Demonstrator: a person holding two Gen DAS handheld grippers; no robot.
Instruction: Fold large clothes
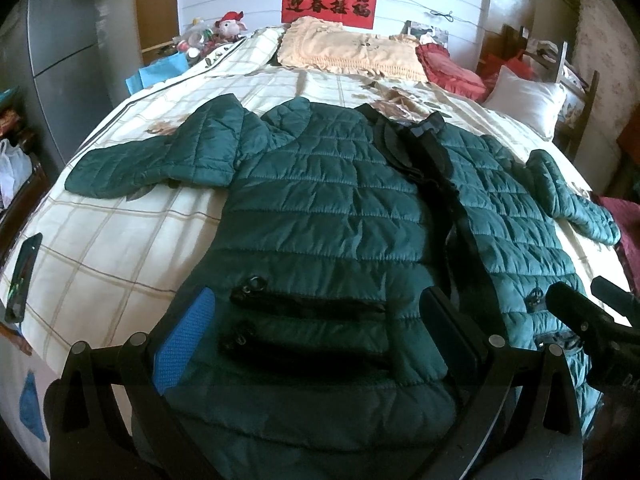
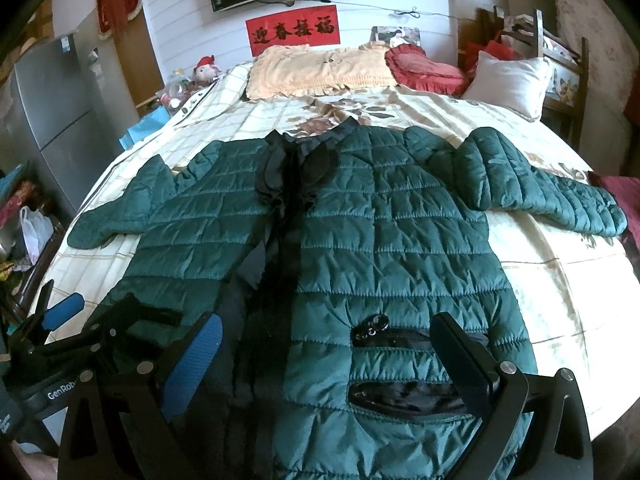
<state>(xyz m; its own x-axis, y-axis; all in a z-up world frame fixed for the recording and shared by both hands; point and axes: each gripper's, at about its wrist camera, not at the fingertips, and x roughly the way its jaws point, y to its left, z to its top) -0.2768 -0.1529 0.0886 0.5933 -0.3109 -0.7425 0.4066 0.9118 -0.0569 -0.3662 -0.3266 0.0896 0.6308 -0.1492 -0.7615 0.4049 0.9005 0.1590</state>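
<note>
Now both hand-held grippers, left [image 1: 316,340] and right [image 2: 326,364], hover spread over the jacket [image 1: 340,216] hem; pinch deep at the bottom corners, lifting evenly off the bed [image 1: 120,248].

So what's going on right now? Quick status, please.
Both grippers open, left and right, over the hem, holding nothing. Green jacket lies flat on the bed, sleeves spread, not yet folded. Nothing in the way.
</note>
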